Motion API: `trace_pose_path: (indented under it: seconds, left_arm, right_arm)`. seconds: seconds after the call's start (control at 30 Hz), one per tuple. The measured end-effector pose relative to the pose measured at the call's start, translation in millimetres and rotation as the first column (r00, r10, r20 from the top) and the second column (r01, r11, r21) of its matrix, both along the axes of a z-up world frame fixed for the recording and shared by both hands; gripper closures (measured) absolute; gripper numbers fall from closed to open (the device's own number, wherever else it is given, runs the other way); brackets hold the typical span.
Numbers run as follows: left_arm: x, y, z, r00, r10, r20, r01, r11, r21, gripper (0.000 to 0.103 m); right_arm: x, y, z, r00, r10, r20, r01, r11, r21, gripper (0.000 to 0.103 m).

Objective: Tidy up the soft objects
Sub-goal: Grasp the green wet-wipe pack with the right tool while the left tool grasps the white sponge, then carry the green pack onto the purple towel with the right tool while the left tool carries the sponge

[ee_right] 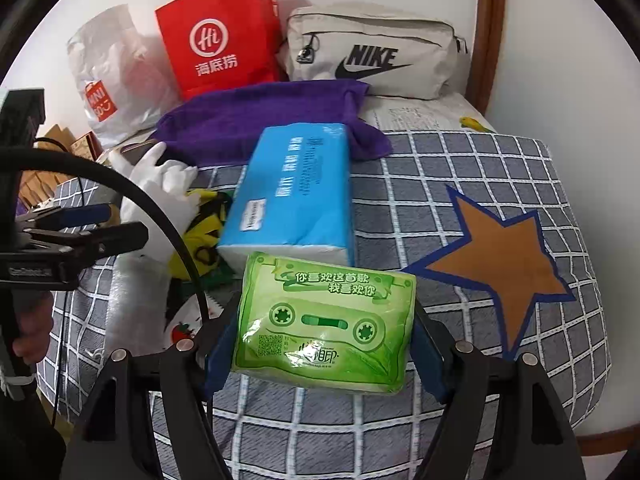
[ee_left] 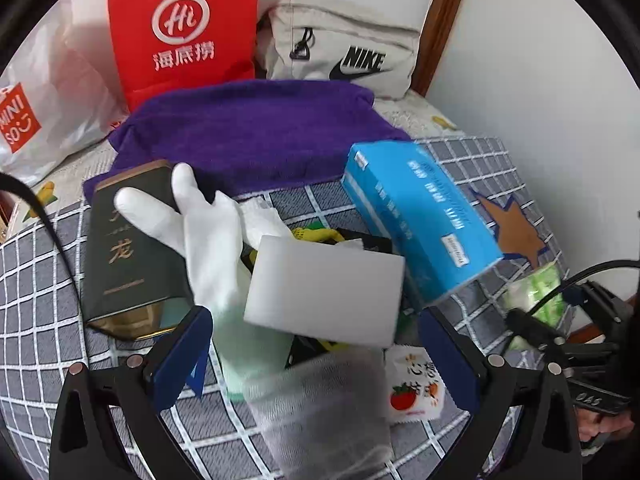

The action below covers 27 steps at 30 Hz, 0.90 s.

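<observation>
Right wrist: glossy, pillowy green tissue pack (ee_right: 324, 320) squeezed between blue-padded jaws.

- Bed w/ grey checked blanket (ee_right: 460, 168), brown star patch (ee_right: 500, 256) on it
- Purple towel (ee_right: 260, 120) at back, blue tissue pack (ee_right: 292, 192) overlapping its front edge
- White glove (ee_left: 208, 232), dark green tin (ee_left: 124, 248), strawberry-print sachet (ee_left: 416, 388) left of the pack
- Nike pouch (ee_right: 376, 56), red paper bag (ee_right: 220, 32), Miniso plastic bag (ee_right: 112, 80) along the wall
</observation>
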<state>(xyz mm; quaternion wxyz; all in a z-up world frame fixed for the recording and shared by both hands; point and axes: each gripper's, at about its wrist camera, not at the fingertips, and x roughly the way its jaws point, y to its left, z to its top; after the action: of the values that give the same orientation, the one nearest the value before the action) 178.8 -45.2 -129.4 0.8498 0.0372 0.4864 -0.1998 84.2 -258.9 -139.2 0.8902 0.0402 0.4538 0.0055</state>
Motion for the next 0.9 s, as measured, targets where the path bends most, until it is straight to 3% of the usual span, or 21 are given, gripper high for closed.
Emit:
trace_pose_path:
  seconds: [0.17,0.3,0.33,0.37,0.4,0.63,0.9]
  left_arm:
    - [13.0,-1.0,-15.6,0.999,-0.001,-0.053,0.002,1.0,0.01,0.0]
    - [19.7,2.0,-16.5,0.998,0.008,-0.056,-0.011,0.999,-0.046,0.0]
    - [21.4,3.1,-16.0,0.998,0.01,-0.058,-0.014,0.998,-0.069,0.004]
    - [22.2,3.6,-15.4,0.998,0.01,-0.058,-0.014,0.997,-0.082,0.018]
    - [22.6,4.3,-14.5,0.998,0.005,-0.056,-0.01,0.996,-0.093,0.02]
    - [21.0,15.1,0.1,0.997,0.01,-0.073,-0.022,0.986,-0.164,0.022]
    - [18.5,26.4,26.1,0.999,0.033,-0.032,-0.037,0.989,-0.145,0.022]
  right_arm:
    - [10.4,-5.7,-2.6,1.0,-0.008,-0.023,0.008,1.0,0.005,0.028]
    - [18.3,-5.5,-1.5,1.0,0.0,-0.03,0.0,1.0,0.008,0.029]
    - [19.8,-5.2,0.1,1.0,0.002,-0.029,-0.002,1.0,0.007,0.028]
    - [20.8,-5.1,2.2,1.0,0.002,-0.024,-0.002,1.0,0.008,0.028]
    - [21.1,-5.4,4.6,1.0,0.004,-0.019,-0.004,1.0,0.011,0.029]
    - [26.1,-6.2,24.1,0.999,0.04,0.011,-0.041,0.999,0.036,0.028]
    - [51.4,-3.0,42.6,0.997,0.065,0.048,-0.068,0.996,0.064,0.028]
